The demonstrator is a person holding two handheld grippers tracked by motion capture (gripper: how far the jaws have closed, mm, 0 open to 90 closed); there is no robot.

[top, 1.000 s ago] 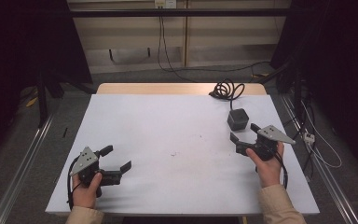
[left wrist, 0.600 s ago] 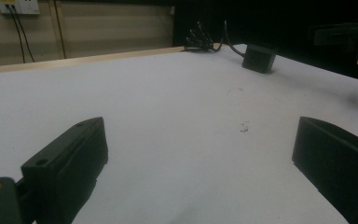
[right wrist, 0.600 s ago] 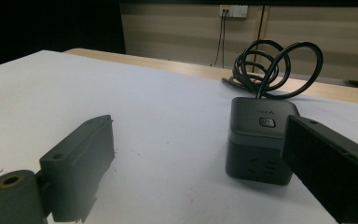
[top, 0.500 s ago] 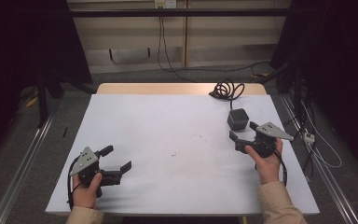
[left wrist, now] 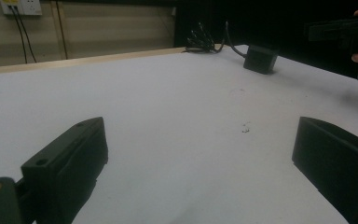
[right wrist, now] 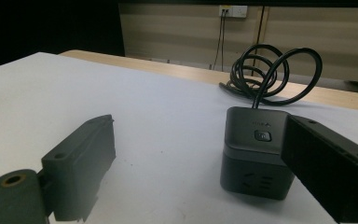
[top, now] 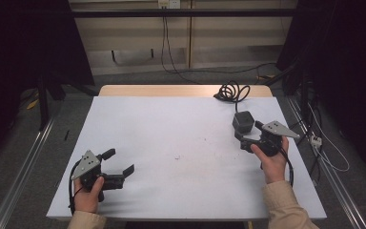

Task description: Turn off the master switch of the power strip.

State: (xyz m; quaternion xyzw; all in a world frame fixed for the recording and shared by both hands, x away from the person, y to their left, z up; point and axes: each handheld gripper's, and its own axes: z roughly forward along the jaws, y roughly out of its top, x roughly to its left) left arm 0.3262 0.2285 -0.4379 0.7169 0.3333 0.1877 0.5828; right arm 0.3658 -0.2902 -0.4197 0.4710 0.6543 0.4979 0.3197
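— Where is the power cube?
— On the desk near its far right corner, just ahead of the right hand-held gripper, beside one jaw.
— Are the jaws gripping it?
— No, they are spread apart. The left hand-held gripper, also spread, sits near the front left corner.

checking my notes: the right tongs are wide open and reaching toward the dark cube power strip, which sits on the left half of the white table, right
Not quite. The cube power strip sits on the right half of the white table, just ahead of the right tongs, as the high view shows. The rest holds: those tongs are wide open and aimed at the cube, as the right gripper view shows.
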